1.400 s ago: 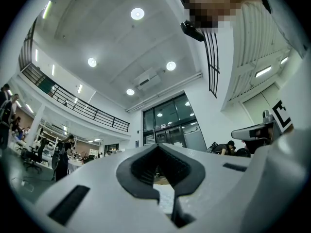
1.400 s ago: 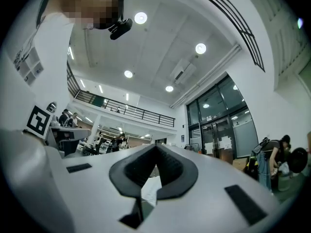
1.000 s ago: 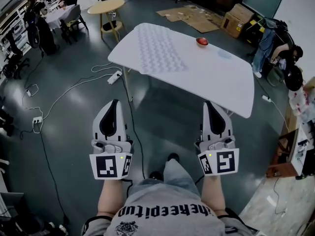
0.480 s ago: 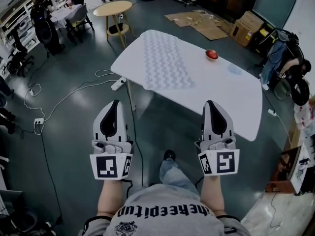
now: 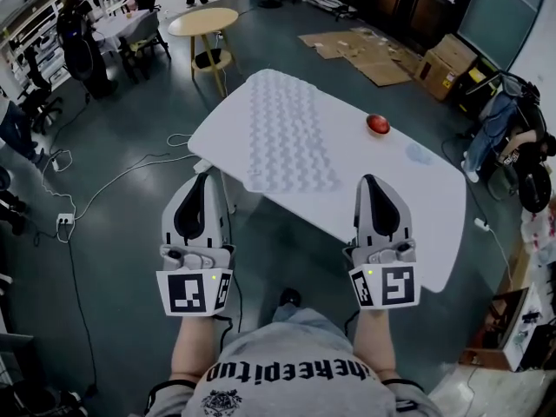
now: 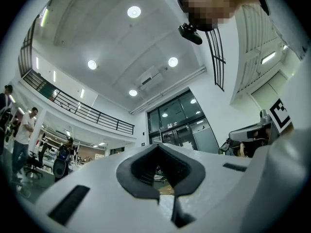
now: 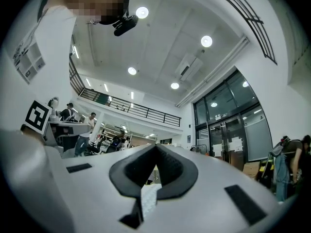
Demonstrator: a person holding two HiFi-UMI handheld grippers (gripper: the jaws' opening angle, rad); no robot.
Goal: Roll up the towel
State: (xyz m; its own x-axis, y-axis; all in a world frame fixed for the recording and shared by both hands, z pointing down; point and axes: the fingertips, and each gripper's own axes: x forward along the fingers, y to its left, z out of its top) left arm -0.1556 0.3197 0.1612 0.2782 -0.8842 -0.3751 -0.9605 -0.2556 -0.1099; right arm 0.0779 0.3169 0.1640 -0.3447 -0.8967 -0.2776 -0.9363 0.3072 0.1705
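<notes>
**Now nearly at the worktop, both tools shut and empty**

Over the last second I have walked in. In the head view, the white worktop [image 5: 382, 189] sat well ahead of my tools. Now its near edge lies just past their tips, and the tip of my right tool [image 5: 372, 185] already overlaps that edge.

Neither tool has changed. My left tool [image 5: 202, 185] has its jaws pressed together with nothing between them, and my right tool is the same. Each tool's own view shows the jaws closed and pointing up at the ceiling lights.

The towel [image 5: 287, 142] lies flat and unrolled towards the left end of the worktop. It runs from the far edge to the near edge, and nothing has touched it. A small red thing [image 5: 378, 125] sits well to its right, near the far edge, clear of the rolling path.

So the rolling itself has not begun; only the approach is nearly done. I judge that the next move calls for lowering both tools, opening them, and taking the towel's near-edge hem at its two corners.
</notes>
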